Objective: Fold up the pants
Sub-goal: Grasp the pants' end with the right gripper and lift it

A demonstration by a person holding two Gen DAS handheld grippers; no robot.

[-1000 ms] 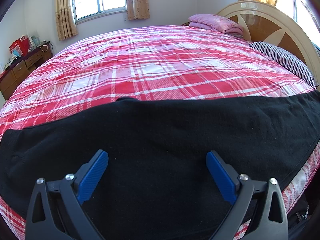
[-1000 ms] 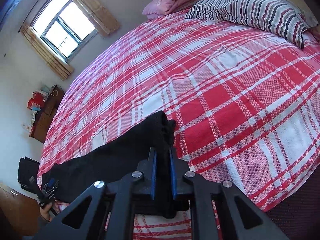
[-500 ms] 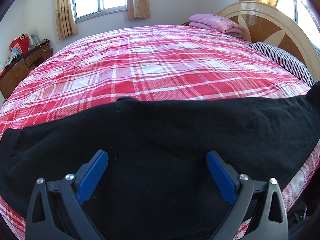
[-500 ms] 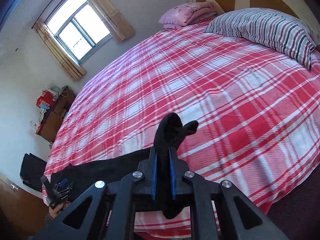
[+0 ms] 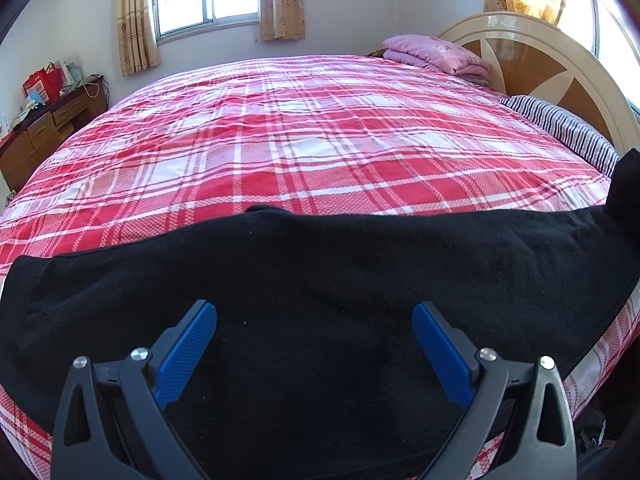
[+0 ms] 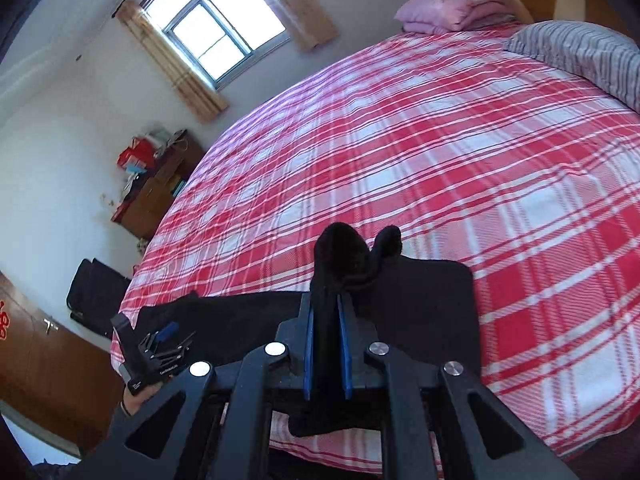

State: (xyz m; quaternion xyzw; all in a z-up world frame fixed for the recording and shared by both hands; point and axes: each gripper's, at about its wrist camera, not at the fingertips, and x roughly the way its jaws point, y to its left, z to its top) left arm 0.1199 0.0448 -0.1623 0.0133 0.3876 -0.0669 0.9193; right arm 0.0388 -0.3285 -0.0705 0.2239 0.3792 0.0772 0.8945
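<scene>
Black pants (image 5: 320, 280) lie flat across the near edge of a red plaid bed (image 5: 312, 140). My left gripper (image 5: 314, 334) is open and hovers just over the middle of the pants. My right gripper (image 6: 327, 320) is shut on one end of the pants (image 6: 340, 256) and holds it lifted above the rest of the pants (image 6: 424, 300). In the left wrist view that raised end (image 5: 626, 188) stands up at the far right. The left gripper also shows in the right wrist view (image 6: 160, 344), at the pants' other end.
A striped pillow (image 5: 560, 128) and a folded pink blanket (image 5: 436, 54) lie by the headboard (image 5: 540, 56). A wooden dresser (image 5: 44, 128) stands at the left wall. A black bag (image 6: 96, 296) lies on the floor beside the bed.
My right gripper has lifted the pants' end off the bed and carried it leftward over the garment. The left gripper has not moved.
</scene>
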